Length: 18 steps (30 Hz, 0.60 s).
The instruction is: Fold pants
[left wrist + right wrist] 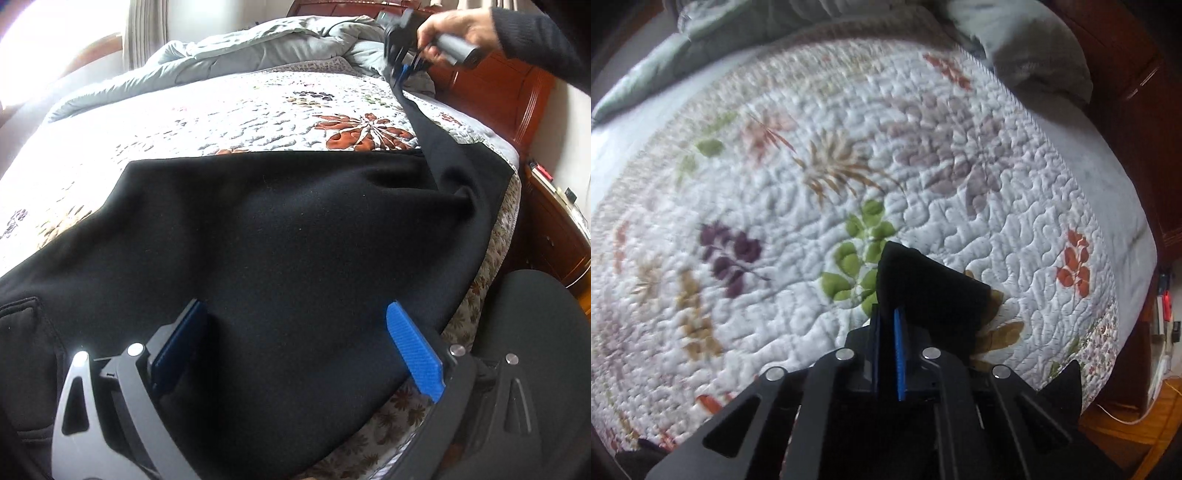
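Bed [155,122] w/ floral quilt: carrying everything; grey duvet [258,44] lying bunched at the far end, wooden headboard [491,88] beyond, leaving the quilt free as folding area.

Pants [280,236], black: lying spread across the near half of the bed, one edge hanging over the bedside; far-right corner rising in a taut strip toward the right tool, prob. being lifted to carry over for a fold.

Left tool [295,350]: jaws standing wide apart, gripping nothing; hovering just above the near part of the pants, cloth lying between and under the blue pads [413,354], not pinched. Prob. waiting to pin or take the near edge.

Right tool [888,347]: jaws pressing together on a pants corner [923,288], the person's hand [454,29] holding it above the quilt's far-right side, well apart from the left tool.
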Available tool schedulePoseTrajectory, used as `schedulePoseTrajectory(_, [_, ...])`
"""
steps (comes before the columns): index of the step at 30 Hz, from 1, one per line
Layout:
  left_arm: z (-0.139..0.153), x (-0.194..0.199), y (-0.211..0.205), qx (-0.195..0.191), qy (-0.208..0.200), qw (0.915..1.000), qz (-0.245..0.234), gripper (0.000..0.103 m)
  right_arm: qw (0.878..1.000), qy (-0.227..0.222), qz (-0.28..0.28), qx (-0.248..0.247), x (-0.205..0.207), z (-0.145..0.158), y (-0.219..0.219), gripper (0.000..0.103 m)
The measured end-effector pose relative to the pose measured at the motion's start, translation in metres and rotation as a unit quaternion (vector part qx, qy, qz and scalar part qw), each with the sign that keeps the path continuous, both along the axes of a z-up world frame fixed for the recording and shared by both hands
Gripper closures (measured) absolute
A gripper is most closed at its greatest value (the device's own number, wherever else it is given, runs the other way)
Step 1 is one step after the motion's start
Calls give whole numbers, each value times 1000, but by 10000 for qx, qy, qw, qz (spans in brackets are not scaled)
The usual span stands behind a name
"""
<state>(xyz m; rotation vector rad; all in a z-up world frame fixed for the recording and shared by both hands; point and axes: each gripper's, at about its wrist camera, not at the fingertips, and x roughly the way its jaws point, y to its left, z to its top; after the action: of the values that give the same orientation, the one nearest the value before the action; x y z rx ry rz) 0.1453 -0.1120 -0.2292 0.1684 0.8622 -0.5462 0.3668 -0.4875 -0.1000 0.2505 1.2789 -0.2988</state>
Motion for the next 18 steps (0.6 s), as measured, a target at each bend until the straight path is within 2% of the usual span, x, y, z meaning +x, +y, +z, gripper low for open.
schedulePoseTrajectory(5, [-1, -2, 0, -34, -106, 9999, 82, 5, 9925, -1103, 207, 481, -23, 89, 3, 97])
schedulePoseTrajectory(6, [-1, -3, 0, -34, -118, 9999, 92, 5, 9873, -1439, 255, 630, -37, 109, -2, 97])
schedulePoseTrajectory(9, [-1, -3, 1, -46, -141, 9998, 140, 5, 9719, -2158, 158, 926, -85, 144, -25, 97])
schedulePoseTrajectory(12, [-1, -5, 0, -47, -178, 9997, 186, 5, 9569, -2624, -124, 1238, -132, 132, -67, 97])
schedulePoseTrajectory(14, [-1, -5, -1, -40, -193, 9996, 210, 4, 9487, -2770, -437, 1460, -167, 98, -102, 97])
schedulePoseTrajectory(18, [-1, -5, -1, -17, -200, 9995, 236, 4, 9430, -2567, -1117, 1798, -215, 17, -158, 97])
